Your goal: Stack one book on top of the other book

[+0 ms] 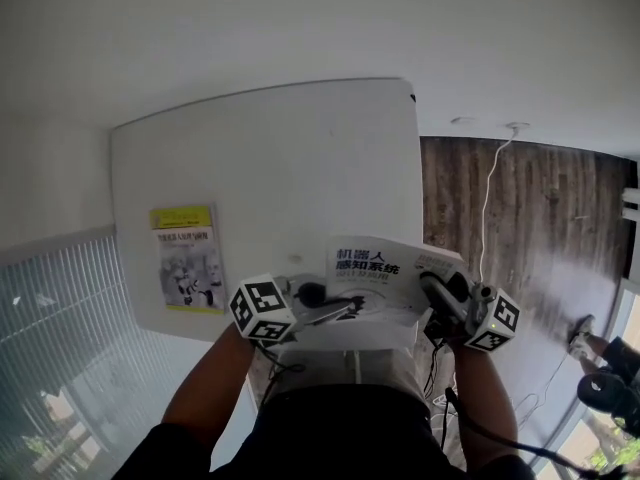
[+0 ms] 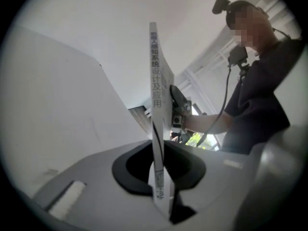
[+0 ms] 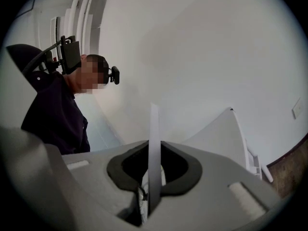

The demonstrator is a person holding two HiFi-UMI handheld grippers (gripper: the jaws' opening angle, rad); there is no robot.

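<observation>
Yellow-green cover on the far left: the yellow-green book (image 1: 187,258) lies flat on the left part of the white table (image 1: 300,158), close to its near edge. It has a line of dark print and a picture on the front, way too small for me to read.

Next over, the left gripper (image 1: 345,306) has its jaws pinched on the left edge of the white book (image 1: 370,273). In the left gripper view the book runs edge-on straight up between the pads, and the characters on that edge end in "设计及应用". The cover title in the head view is blue, two lines: "机器人" over "感知系统".

That white book sits at the near edge of the table, well apart from the yellow-green one. I can't tell if it touches the tabletop.

On the book's right edge, the right gripper (image 1: 432,286) is clamped the same way, a thin white edge squeezed between its pads.

Right of the table there's wooden floor (image 1: 540,228) with a white cable (image 1: 490,198) trailing across it.
</observation>
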